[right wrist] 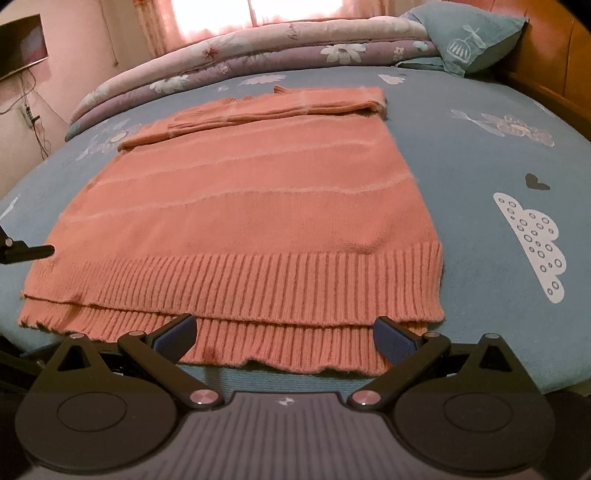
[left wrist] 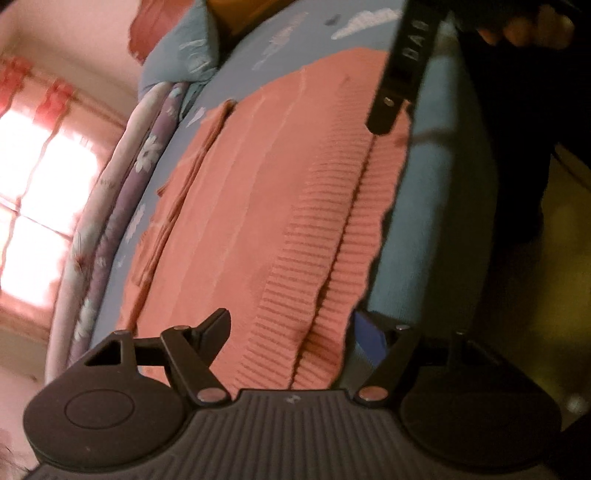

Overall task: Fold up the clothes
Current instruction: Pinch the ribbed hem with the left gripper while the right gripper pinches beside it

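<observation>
Lying flat on a blue bed sheet (left wrist: 436, 206), a salmon-pink sweater (left wrist: 258, 206) fills the left wrist view, which is rolled so the bed runs up the picture. The left gripper (left wrist: 295, 332) has its jaws apart, straddling the ribbed hem (left wrist: 325, 280) at one corner; whether the pads touch the knit cannot be told through the blur, and nothing looks clamped. The right gripper's finger (left wrist: 402, 70) reaches in from the top edge toward the far corner of the hem, with part of a person's hand (left wrist: 532, 29) behind it. A rolled floral quilt (left wrist: 110, 206) lies along the far side under a bright window (left wrist: 40, 192).

From the right wrist view the sweater (right wrist: 251, 199) sits square in the middle of the sheet (right wrist: 480, 155), sleeves (right wrist: 280, 107) already folded in across the far end. The right gripper (right wrist: 284, 339) hovers low over the hem (right wrist: 236, 280) nearest it, jaws wide apart with only cloth between them and no grip taken. The left gripper's finger (right wrist: 27, 253) pokes in at the left edge beside the garment's side. A pillow (right wrist: 469, 37) rests against the quilt (right wrist: 258, 55).

The risk, judged from here: the hem shows two layers, stepped apart, so either jaws could close on the top layer alone and the fold would drag open; an uneven lift between the two hands would skew it, and loose knit could slip from a shallow pinch
</observation>
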`<control>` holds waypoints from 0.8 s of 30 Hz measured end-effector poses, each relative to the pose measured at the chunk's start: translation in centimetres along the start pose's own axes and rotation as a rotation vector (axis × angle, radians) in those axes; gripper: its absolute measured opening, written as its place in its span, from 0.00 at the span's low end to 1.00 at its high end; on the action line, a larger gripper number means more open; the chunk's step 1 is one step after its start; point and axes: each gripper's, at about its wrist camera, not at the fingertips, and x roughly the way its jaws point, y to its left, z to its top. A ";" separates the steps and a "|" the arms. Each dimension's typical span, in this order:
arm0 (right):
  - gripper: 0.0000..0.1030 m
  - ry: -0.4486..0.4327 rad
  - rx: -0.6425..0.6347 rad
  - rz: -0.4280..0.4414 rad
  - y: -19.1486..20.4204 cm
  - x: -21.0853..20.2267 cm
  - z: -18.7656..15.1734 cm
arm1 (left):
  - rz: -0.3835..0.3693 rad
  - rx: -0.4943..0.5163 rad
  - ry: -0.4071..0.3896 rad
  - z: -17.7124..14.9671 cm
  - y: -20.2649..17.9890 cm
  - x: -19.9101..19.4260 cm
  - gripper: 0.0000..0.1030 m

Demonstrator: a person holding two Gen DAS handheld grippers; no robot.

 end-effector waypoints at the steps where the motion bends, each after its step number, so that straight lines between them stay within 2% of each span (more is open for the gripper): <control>1: 1.00 -0.001 -0.003 -0.002 0.0 0.1 0.0 | 0.005 0.018 0.005 -0.1 -0.1 0.1 0.72; 3: 1.00 -0.004 -0.015 -0.010 0.2 0.1 -0.2 | 0.026 0.054 0.009 -0.2 -0.3 0.3 0.72; 5: 1.00 -0.009 -0.022 -0.021 0.4 0.2 -0.3 | 0.038 0.042 0.003 -0.1 -0.3 0.8 0.69; 7: 1.00 -0.009 -0.036 -0.034 0.7 0.2 -0.4 | 0.050 0.020 0.007 0.3 -0.3 1.3 0.56; 8: 1.00 -0.008 -0.044 -0.040 0.8 0.3 -0.4 | 0.047 0.003 0.006 0.5 -0.3 1.4 0.53; 10: 1.00 -0.007 -0.056 -0.042 0.9 0.3 -0.5 | 0.032 -0.022 -0.003 0.9 -0.4 1.6 0.33; 13: 1.00 -0.008 -0.056 -0.034 0.8 0.1 -0.5 | 0.017 -0.006 -0.025 1.0 -1.2 1.6 0.16; 17: 1.00 -0.050 -0.042 0.063 0.7 -0.9 -0.3 | 0.018 -0.055 -0.041 0.6 -0.7 1.1 0.11; 19: 1.00 -0.078 -0.088 0.104 1.4 -1.4 -0.2 | 0.009 -0.102 -0.041 0.5 0.1 1.0 0.11; 24: 0.98 -0.137 -0.372 0.178 5.2 -2.2 -0.4 | 0.005 -0.165 -0.054 0.3 1.5 0.6 0.13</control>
